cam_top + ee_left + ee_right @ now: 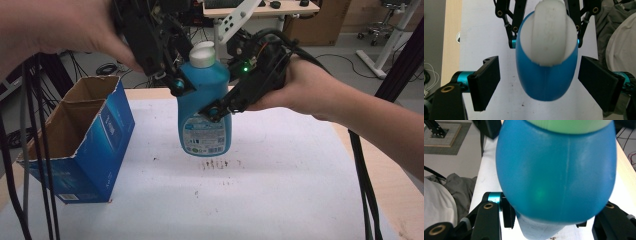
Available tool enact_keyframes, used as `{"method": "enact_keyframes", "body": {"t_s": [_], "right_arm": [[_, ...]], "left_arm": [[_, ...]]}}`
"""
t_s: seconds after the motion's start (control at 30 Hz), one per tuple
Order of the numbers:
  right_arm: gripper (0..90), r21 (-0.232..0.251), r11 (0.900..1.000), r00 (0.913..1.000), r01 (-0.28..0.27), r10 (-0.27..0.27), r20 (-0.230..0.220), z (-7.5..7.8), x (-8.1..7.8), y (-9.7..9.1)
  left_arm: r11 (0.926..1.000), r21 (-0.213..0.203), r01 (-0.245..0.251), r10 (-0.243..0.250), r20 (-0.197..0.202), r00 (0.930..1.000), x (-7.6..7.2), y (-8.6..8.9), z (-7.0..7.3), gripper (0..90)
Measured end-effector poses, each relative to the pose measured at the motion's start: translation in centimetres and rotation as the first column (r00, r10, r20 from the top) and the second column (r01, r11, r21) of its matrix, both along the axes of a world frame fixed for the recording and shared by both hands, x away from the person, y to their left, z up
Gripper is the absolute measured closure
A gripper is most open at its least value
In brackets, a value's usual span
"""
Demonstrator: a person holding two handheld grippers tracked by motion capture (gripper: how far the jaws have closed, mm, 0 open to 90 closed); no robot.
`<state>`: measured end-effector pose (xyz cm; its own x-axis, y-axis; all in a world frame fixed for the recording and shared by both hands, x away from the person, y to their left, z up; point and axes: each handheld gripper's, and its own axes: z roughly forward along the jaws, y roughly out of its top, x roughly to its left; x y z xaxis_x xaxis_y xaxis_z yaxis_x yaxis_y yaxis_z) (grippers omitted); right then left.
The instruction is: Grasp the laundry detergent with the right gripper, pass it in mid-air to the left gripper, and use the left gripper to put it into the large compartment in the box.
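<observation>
White sheeting covered the desk [280, 165], with office clutter, cables and a chair base beyond its far edge. Standing upright on that sheet was a blue detergent bottle [204, 107] with a white cap [203, 54], its long axis vertical and its label facing the near side. Well to the bottle's left stood an open blue carton [82, 140], flaps up, its brown inside bare. The right tongs [216, 111] came in from the bottle's right and clamped its body just below the shoulder; in the right gripper view the blue body [556, 172] bulged between the two black jaws, pressed against both. The left tongs [175, 85] hung at the bottle's upper left, and in the left gripper view their wide-spread jaws stood on either side of the bottle [546, 77] with white sheet showing in both gaps, so they touched nothing. That view looked straight down the bottle's axis onto the cap [548, 32], which meant the left tongs sat above and around the neck end while the right held lower down. Judging from this, the coming move turned on the left tongs closing across the bottle's upper body, or on the right lifting it toward the carton; either way the bottle's vertical axis would need keeping steady.
</observation>
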<state>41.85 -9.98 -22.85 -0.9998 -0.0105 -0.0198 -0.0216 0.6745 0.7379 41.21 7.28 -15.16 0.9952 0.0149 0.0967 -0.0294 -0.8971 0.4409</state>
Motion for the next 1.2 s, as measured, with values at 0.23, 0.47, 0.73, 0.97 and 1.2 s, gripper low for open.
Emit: {"method": "enact_keyframes", "body": {"t_s": [0.23, 0.47, 0.73, 0.97, 1.2], "right_arm": [[47.0, -0.007, 1.0, 1.0, -0.007, 0.007, -0.006, 0.0, 0.2, 0.6], [47.0, -0.018, 0.9998, 1.0, -0.002, 0.002, -0.008, 0.0, 0.1, 0.7], [46.9, -0.014, 0.9999, 1.0, -0.002, 0.002, -0.003, 0.1, 0.1, 0.6], [46.9, -0.014, 0.9999, 1.0, 0.002, -0.002, 0.0, 0.1, 0.1, 0.5], [46.9, -0.012, 0.9999, 1.0, 0.004, -0.004, -0.002, 0.2, 0.1, 0.5]], "left_arm": [[0.9994, 0.035, 0.002, -0.002, -0.01, 0.9999, 0.1, -0.8, -0.4, 18.0], [0.9987, 0.05, 0.001, -0.001, -0.014, 0.9999, 0.0, -1.3, -0.7, 18.3], [0.9982, 0.06, -0.005, 0.004, 0.019, 0.9998, 0.0, -1.5, -0.7, 20.1], [0.9984, 0.057, -0.002, 0.001, 0.019, 0.9998, -0.2, -1.5, -0.6, 24.2], [0.9984, 0.057, -0.006, 0.005, 0.013, 0.9999, -0.1, -1.5, -0.7, 26.9]]}}
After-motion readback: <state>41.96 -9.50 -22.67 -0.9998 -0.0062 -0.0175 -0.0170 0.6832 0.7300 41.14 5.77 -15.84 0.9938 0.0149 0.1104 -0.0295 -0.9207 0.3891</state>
